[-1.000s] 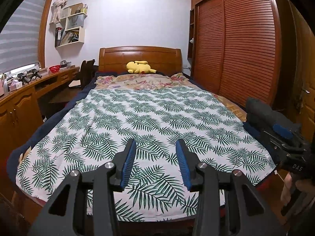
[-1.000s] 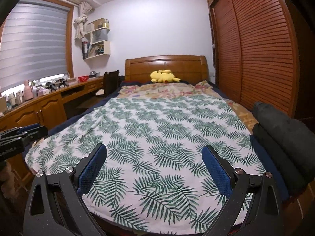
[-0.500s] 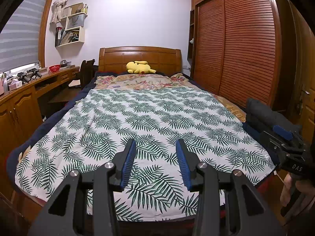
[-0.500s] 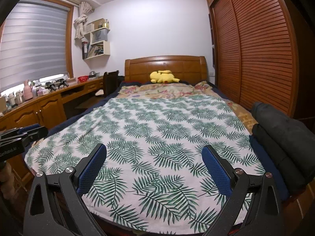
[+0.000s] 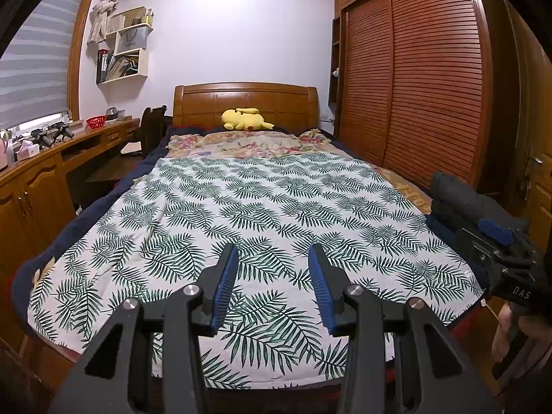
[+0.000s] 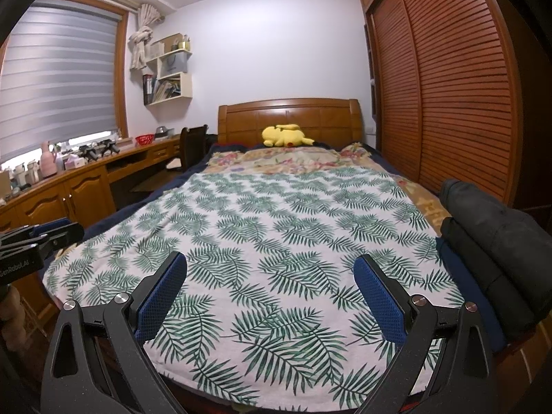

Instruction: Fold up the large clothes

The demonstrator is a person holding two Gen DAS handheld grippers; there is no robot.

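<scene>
A large white cloth with green palm-leaf print (image 5: 262, 214) (image 6: 276, 227) lies spread flat over the bed. My left gripper (image 5: 272, 265) is open and empty, held above the cloth's near edge. My right gripper (image 6: 270, 276) is open wide and empty, also above the near edge. The right gripper shows at the right of the left wrist view (image 5: 496, 241). The left gripper shows at the left edge of the right wrist view (image 6: 41, 238). Dark folded clothes (image 6: 490, 231) (image 5: 462, 200) are stacked at the bed's right near corner.
A yellow plush toy (image 5: 245, 119) lies by the wooden headboard (image 5: 245, 98). A floral cover (image 5: 248, 143) lies at the bed's head. A wooden desk (image 5: 38, 172) with clutter runs along the left wall. Slatted wardrobe doors (image 5: 421, 79) stand close on the right.
Both grippers have barely moved; the view has shifted very slightly. Both stay open and empty.
</scene>
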